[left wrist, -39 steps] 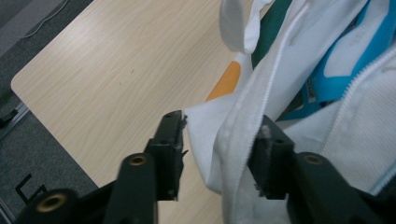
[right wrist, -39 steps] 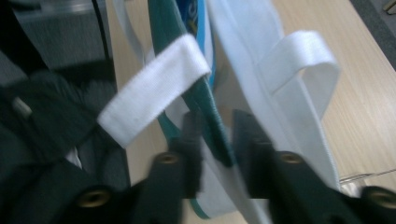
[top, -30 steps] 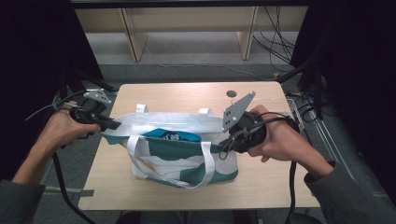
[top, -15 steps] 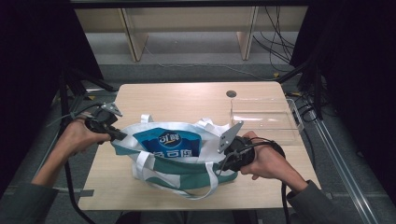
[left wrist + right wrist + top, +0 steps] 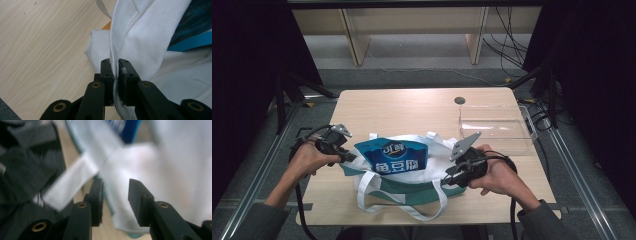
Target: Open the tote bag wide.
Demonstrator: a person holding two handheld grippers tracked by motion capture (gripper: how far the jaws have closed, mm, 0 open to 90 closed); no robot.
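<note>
Tote bag [image 5: 404, 182] lowered onto the table's near edge, snack pack [image 5: 395, 156] now standing proud. My right gripper [image 5: 115, 192] just released the rim; left gripper [image 5: 114, 72] loosening, cloth still pinched. Set-down nearly complete.

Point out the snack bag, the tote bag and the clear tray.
snack bag [image 5: 396, 156], high view, on its blue front with white lettering.
tote bag [image 5: 409, 189], high view, on its green band.
clear tray [image 5: 494, 121], high view, on its far rim.
</note>
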